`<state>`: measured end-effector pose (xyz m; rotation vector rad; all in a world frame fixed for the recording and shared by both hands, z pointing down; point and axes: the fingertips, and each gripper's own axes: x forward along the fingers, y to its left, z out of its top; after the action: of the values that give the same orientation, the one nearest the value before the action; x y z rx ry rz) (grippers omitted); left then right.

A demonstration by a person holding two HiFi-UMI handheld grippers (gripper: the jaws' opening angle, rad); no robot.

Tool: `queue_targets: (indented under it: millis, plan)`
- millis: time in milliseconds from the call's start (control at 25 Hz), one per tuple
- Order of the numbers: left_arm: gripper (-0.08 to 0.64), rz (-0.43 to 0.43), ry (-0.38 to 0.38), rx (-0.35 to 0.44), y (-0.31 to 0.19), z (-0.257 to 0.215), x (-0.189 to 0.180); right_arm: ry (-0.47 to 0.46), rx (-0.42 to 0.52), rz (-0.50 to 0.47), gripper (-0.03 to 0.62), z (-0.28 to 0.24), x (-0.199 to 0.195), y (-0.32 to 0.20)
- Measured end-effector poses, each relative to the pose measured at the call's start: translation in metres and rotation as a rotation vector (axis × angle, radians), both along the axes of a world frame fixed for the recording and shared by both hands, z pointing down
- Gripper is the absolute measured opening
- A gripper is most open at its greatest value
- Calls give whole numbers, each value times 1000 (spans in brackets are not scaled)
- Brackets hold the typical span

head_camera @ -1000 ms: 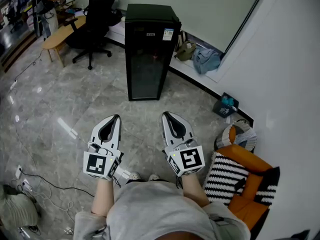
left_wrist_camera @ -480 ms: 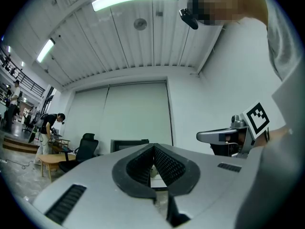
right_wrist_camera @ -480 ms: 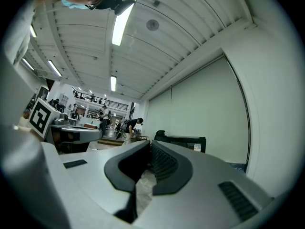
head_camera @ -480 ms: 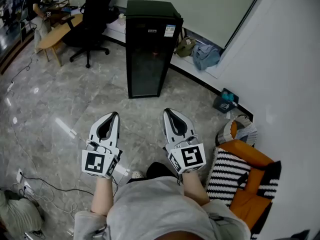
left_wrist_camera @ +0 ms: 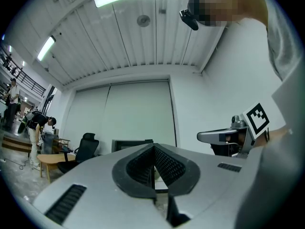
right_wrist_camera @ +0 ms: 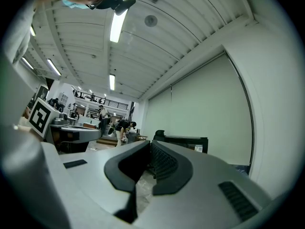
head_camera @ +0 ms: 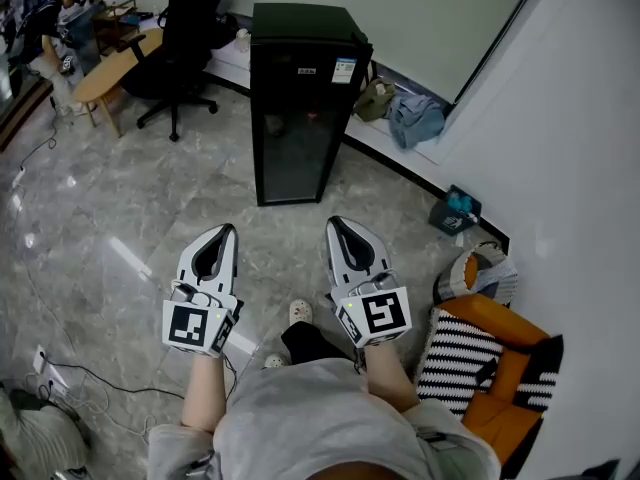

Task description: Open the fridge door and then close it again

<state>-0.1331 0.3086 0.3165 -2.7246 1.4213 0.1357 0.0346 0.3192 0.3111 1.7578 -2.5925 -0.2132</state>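
Standing shut, tall skinny black fridge (head_camera: 300,28), dark glass door (head_camera: 290,138), little sticker (head_camera: 343,70) up top, left gripper (head_camera: 218,240) and right gripper (head_camera: 343,233) both pinched closed, empty, well short of it.

A black fridge (head_camera: 303,103) stands at twelve o'clock on the marble floor (head_camera: 120,218), its door shut. The left gripper (head_camera: 223,232) and the right gripper (head_camera: 336,226) point toward it, well apart from it, jaws together. An office chair (head_camera: 188,40) stands at eleven o'clock and an orange armchair (head_camera: 500,353) at four o'clock.
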Motion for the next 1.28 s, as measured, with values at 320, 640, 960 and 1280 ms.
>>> queue_targets:
  millis: [320, 640, 960, 1280]
  plan:
    - [15, -20, -17, 2, -84, -5, 25, -11, 16, -44, 25, -10, 22, -92]
    - [15, -74, 10, -2, -156, -10, 53, -13, 10, -99, 25, -9, 46, -170]
    - [15, -147, 27, -22, -196, -1, 54, -17, -14, -163, 25, 6, 50, -223]
    - [15, -142, 36, -46, -249, 6, 44, -18, -41, -177, 25, 11, 34, -277]
